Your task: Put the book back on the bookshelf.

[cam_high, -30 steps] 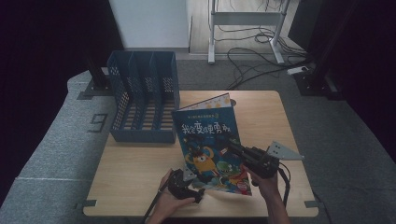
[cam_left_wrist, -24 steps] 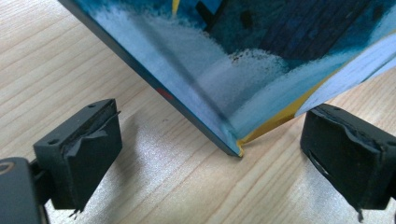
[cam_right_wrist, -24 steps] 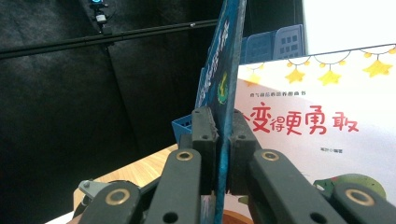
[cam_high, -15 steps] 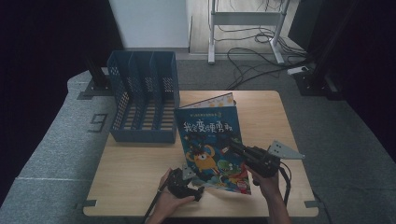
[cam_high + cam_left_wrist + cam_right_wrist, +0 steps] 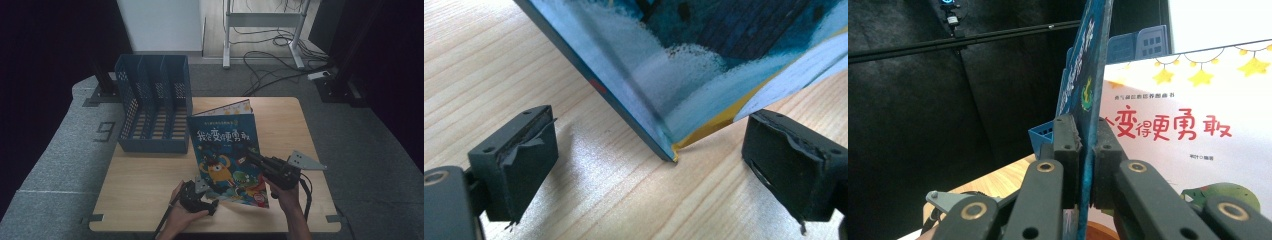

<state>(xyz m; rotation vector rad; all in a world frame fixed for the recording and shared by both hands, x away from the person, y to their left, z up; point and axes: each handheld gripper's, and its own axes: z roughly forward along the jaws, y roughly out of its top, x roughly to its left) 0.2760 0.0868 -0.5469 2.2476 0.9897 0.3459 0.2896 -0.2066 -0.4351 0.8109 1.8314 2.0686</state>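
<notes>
At the upper left of the high view the blue file rack [image 5: 152, 110] is standing on the counter [image 5: 145, 185] with its three slots opening upward, and nothing is resting in them that can be made out. Lower and a little left of centre, the left gripper [image 5: 206, 189] is hovering at the near left corner of the picture book [image 5: 227, 155]; in the left gripper view its jaws are standing wide apart, one on each side of that corner [image 5: 672, 156], which is touching the wood, and neither pad is in contact with the cover. In the middle of the frame the book is being tilted up off a second book [image 5: 230, 108] whose pale edge is peeking out behind it. To the right of centre the right gripper [image 5: 251, 158] is clamping the book's right edge, and the right gripper view shows the cover [image 5: 1088, 95] pinched between its closed jaws and rising almost edge-on. The step in hand appears to be raising the book from lying flat to standing. The next move probably calls for the left jaws to close on the lower corner for steadying, then both hands carrying the book leftward, spine upright, toward one slot of the rack.
</notes>
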